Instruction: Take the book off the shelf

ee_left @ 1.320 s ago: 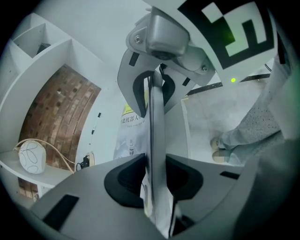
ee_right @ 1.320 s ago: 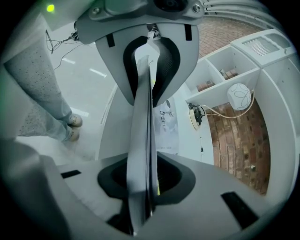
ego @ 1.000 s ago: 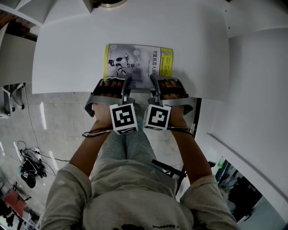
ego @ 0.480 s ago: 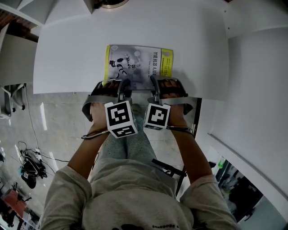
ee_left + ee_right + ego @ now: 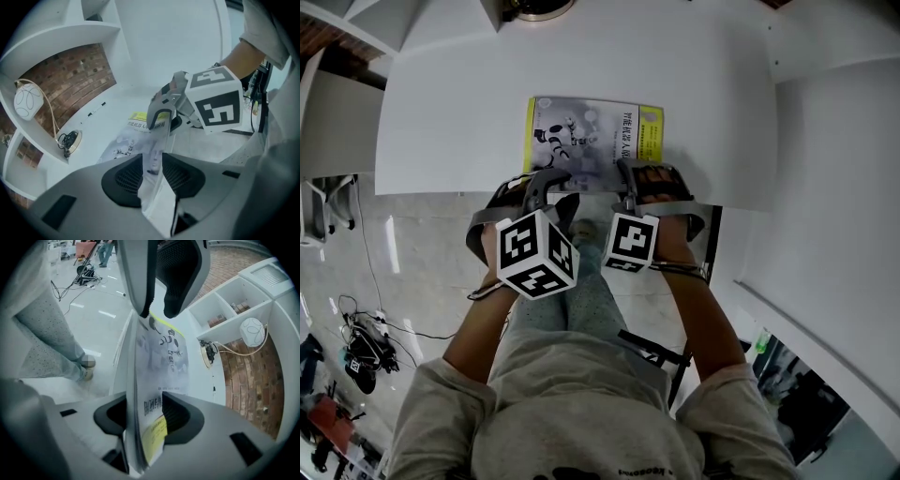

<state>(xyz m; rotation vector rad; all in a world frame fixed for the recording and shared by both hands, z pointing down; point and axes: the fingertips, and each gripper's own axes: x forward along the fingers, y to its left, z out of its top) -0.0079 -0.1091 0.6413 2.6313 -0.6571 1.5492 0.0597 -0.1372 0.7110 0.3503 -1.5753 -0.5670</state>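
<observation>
The left gripper (image 5: 547, 184) has its jaws standing apart around the near edge of the book (image 5: 595, 139). Just to its right, the right gripper (image 5: 628, 178) has its jaws opening with that same edge between them. The book lies flat, cover up, close to the front edge of the white worktop (image 5: 459, 122); beyond it, a white globe (image 5: 29, 101) sits in a brick-backed shelf (image 5: 70, 35) compartment.
</observation>
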